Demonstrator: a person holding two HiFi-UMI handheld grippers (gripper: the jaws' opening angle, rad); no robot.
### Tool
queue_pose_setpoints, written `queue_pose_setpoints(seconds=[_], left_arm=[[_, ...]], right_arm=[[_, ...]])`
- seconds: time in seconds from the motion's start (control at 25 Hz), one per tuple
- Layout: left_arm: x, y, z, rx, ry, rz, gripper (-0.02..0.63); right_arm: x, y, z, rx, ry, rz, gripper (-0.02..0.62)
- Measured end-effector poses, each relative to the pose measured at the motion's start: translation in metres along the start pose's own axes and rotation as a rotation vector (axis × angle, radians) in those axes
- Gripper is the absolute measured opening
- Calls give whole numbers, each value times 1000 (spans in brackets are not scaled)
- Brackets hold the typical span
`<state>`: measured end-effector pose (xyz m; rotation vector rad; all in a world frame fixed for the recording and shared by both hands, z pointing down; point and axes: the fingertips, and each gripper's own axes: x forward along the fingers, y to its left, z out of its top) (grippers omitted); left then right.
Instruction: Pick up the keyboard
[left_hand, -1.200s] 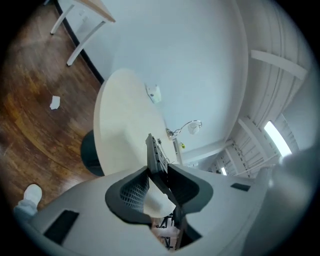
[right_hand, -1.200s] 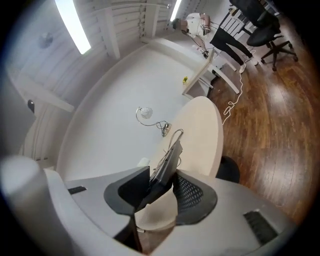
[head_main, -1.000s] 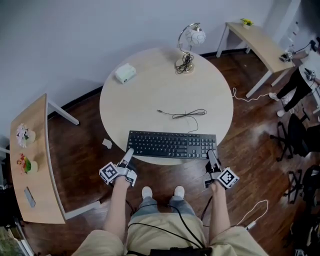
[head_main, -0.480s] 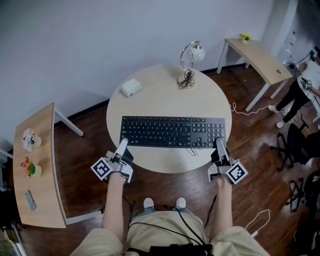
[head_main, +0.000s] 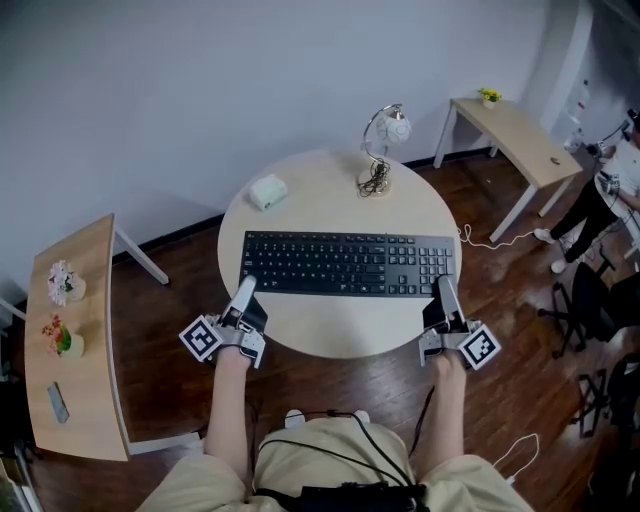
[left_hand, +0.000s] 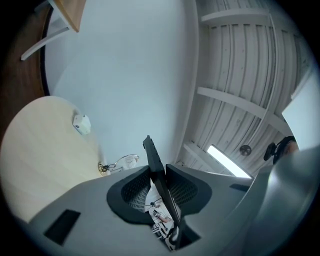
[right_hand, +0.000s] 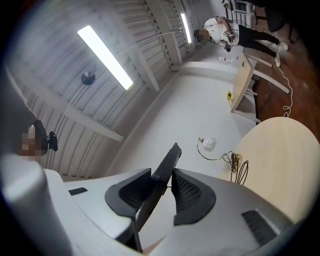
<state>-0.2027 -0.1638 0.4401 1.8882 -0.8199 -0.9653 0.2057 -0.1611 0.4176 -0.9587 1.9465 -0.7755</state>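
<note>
The black keyboard (head_main: 345, 265) hangs level above the round table (head_main: 340, 325), held at both ends. My left gripper (head_main: 246, 291) is shut on its left end, and my right gripper (head_main: 443, 288) is shut on its right end, jaws still closing tighter. In the left gripper view the keyboard (left_hand: 156, 167) runs edge-on between the two pads of the left gripper (left_hand: 160, 187). The right gripper view shows the keyboard (right_hand: 164, 172) likewise, as a thin dark slab pinched in the right gripper (right_hand: 159, 192).
A globe lamp (head_main: 386, 134) with a coiled cord and a small white box (head_main: 267, 191) stand at the table's far edge. A side desk (head_main: 85, 370) with flowers is at the left, another desk (head_main: 520, 125) at the back right. A person (head_main: 605, 195) stands far right.
Both grippers have risen with the keyboard, which was lying at the table's front edge and now hangs above the tabletop. Its cable has left the table.
</note>
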Motion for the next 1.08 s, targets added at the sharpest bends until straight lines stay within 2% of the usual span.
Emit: queue_pose_setpoints(seconds=[0.4,1.08], left_arm=[[3,3,-2,4,0,-15,86],[-5,15,-10,-5,19,11,86]], right_arm=[[-6,-10,-1,77,-62,-24,124],[-20,-15,-6,79,-61,-42,124]])
